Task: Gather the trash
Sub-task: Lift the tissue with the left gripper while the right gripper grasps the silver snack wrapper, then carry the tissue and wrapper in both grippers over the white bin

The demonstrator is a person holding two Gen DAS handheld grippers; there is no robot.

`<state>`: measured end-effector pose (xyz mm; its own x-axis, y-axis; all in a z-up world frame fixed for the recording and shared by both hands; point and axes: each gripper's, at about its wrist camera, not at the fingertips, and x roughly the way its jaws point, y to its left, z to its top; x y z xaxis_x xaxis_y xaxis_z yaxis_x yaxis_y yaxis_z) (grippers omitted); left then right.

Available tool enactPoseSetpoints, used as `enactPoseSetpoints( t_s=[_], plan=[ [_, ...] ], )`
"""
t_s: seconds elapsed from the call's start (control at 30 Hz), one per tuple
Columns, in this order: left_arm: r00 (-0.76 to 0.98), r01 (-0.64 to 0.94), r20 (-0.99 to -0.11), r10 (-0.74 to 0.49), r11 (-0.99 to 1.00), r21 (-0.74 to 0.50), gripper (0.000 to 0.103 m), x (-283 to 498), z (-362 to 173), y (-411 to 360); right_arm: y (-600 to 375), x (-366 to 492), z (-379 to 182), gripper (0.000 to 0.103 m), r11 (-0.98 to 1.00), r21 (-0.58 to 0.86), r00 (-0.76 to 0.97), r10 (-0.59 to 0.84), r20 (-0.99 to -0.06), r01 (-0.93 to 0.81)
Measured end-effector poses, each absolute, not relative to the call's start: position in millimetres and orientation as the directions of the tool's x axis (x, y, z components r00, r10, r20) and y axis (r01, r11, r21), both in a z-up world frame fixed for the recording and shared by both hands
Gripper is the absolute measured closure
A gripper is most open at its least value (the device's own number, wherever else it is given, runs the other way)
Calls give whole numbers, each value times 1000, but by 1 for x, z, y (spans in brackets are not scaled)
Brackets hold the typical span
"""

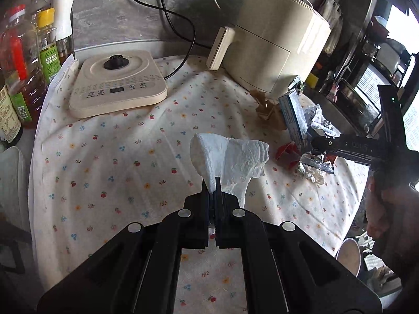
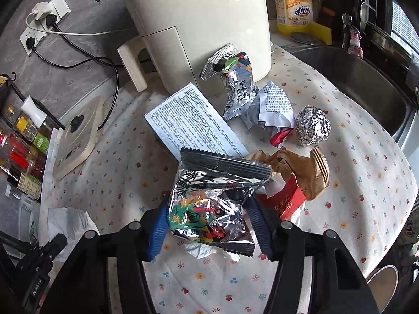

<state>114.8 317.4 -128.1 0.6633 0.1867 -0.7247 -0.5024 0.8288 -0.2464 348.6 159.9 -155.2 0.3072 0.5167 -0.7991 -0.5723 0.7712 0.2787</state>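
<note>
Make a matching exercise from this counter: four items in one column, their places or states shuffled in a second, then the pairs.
Items
1. crumpled white paper towel
2. shiny foil snack wrapper
3. crumpled ball of silver foil
4. yellow detergent bottle

Places
A. beside the steel sink
B. pinched in the shut left gripper
C. lying loose on the floral cloth
D. between the blue pads of the right gripper

Pairs: 1-B, 2-D, 3-C, 4-A
</note>
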Motion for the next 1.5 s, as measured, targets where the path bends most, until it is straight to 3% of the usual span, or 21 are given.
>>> enactPoseSetpoints(
  t_s=[0.17,0.47,0.7,0.93,1.5],
  plan=[
    [688,-469,-704,174,847,-249,99,123,-117,308,139,342,-132,71,740,335,336,596,-729,-584],
    [746,-388,-651,137,885,-258,99,150,-91,287,86,335,-83,72,713,392,406,671,-620,-581],
    [783,-266,-619,65,934,-239,99,199,-66,240,1,335,-60,72,758,408,497,646,-579,-510],
    [805,-156,-593,-26,955,-254,99,229,-56,159,-104,340,-67,71,829,390,585,559,-588,-400],
    [710,59,-671,-213,968,-245,99,269,-79,-73,-362,318,-153,70,909,411,579,374,-725,-72]
  ],
)
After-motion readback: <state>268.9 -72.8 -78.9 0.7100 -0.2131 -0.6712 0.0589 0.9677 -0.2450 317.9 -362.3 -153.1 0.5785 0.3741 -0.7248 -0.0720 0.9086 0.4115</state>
